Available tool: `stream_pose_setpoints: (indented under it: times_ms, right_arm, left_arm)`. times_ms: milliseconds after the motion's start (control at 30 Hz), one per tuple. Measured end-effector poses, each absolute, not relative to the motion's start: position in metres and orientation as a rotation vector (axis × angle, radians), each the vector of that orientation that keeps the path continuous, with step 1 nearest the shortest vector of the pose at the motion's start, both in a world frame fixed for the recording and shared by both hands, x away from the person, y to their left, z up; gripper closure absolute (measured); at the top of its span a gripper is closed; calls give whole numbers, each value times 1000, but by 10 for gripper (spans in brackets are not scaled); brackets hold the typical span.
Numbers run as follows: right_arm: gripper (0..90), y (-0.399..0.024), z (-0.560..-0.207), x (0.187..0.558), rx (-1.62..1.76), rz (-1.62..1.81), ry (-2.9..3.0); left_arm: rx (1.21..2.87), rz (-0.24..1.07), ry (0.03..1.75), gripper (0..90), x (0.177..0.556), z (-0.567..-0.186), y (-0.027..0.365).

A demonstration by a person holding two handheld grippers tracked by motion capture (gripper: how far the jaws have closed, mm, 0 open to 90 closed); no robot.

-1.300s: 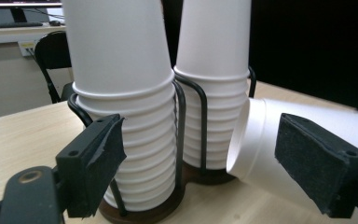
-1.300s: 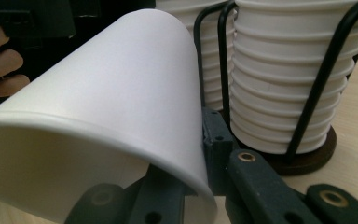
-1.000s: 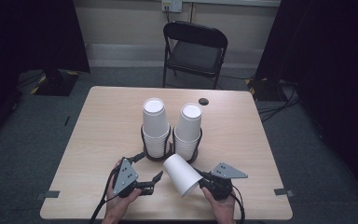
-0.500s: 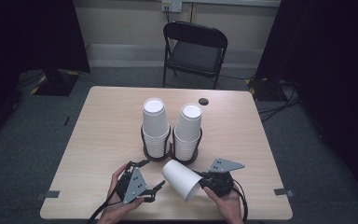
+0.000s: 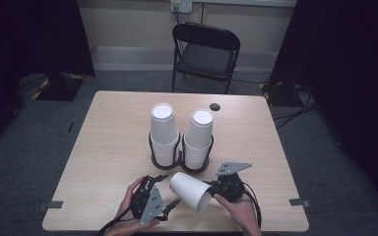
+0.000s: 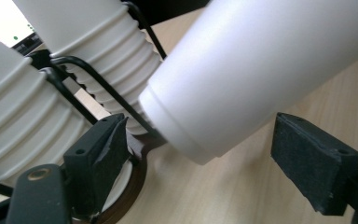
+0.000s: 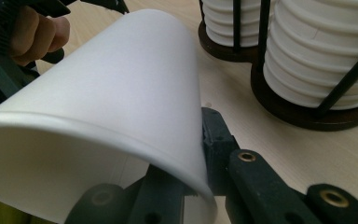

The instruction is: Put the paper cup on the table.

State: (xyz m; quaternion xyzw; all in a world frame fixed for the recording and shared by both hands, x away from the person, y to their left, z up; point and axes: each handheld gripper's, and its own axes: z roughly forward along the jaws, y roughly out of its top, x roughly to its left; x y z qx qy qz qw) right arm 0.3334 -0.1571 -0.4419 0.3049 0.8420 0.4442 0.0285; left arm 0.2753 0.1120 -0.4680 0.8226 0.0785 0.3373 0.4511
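A single white paper cup point(image 5: 189, 191) lies on its side just above the table's front. My right gripper point(image 5: 215, 190) is shut on the cup's wall at the rim; in the right gripper view one black jaw presses the cup point(image 7: 116, 93) from outside. My left gripper point(image 5: 169, 192) points at the cup's base. In the left gripper view the cup's base point(image 6: 242, 70) sits between the jaws of the left gripper point(image 6: 203, 128), and its pads point(image 6: 107, 144) stand clear of it. These jaws have just been opening.
Two stacks of white cups point(image 5: 164, 130) point(image 5: 198, 135) stand in a black wire holder point(image 5: 179, 160) at mid-table, just behind the grippers. A small dark disc point(image 5: 215, 106) lies farther back on the wooden table point(image 5: 113, 142). A black folding chair point(image 5: 204, 49) stands behind the table.
My left gripper has shifted right and toward the near edge, closer to the cup's base. The right gripper and cup have barely moved.
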Motion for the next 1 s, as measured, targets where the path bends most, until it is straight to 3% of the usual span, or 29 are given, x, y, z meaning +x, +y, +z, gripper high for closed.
stream_pose_setpoints:
  times_ms: [500, 1000]
  right_arm:
    - [863, -137, -437, 344, 932, 1242, 2732]
    - [861, -116, -436, 349, 909, 1237, 2782]
  left_arm:
    - [2145, 1038, 40, 123, 266, -475, 89]
    - [2144, 1056, 3, 40, 265, -472, 69]
